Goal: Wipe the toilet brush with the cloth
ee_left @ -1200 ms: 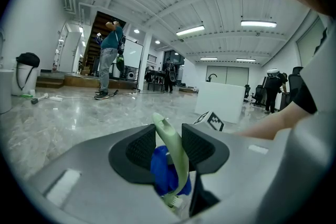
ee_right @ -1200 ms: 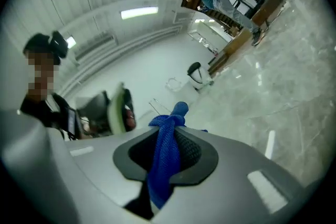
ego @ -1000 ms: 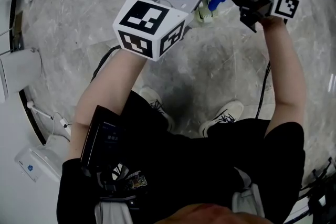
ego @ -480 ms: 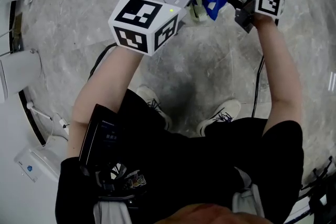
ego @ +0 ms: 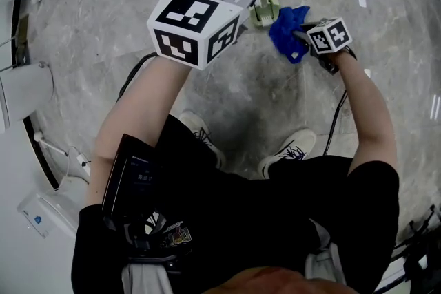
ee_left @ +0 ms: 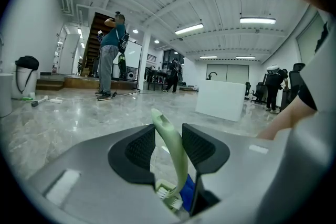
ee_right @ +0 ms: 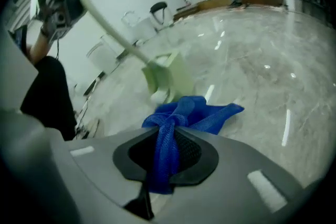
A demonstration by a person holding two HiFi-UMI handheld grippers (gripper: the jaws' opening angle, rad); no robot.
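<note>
While left gripper [ee_left: 168, 138] clamps pale-green plastic toilet brush [ego: 264, 12] and right gripper [ee_right: 167, 152] blue woven cloth [ego: 286, 38], wiping appears incomplete.

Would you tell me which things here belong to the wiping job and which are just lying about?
In the job: toilet brush in the left gripper; blue cloth in the right gripper.
Lying about: white wall fixture, white block, black bin.

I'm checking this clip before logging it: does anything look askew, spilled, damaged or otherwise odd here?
Nothing stands out. The left gripper grips the pale green toilet brush by its handle; the right gripper pinches the bunched blue cloth close beside the brush head. No spill or damage shows.
</note>
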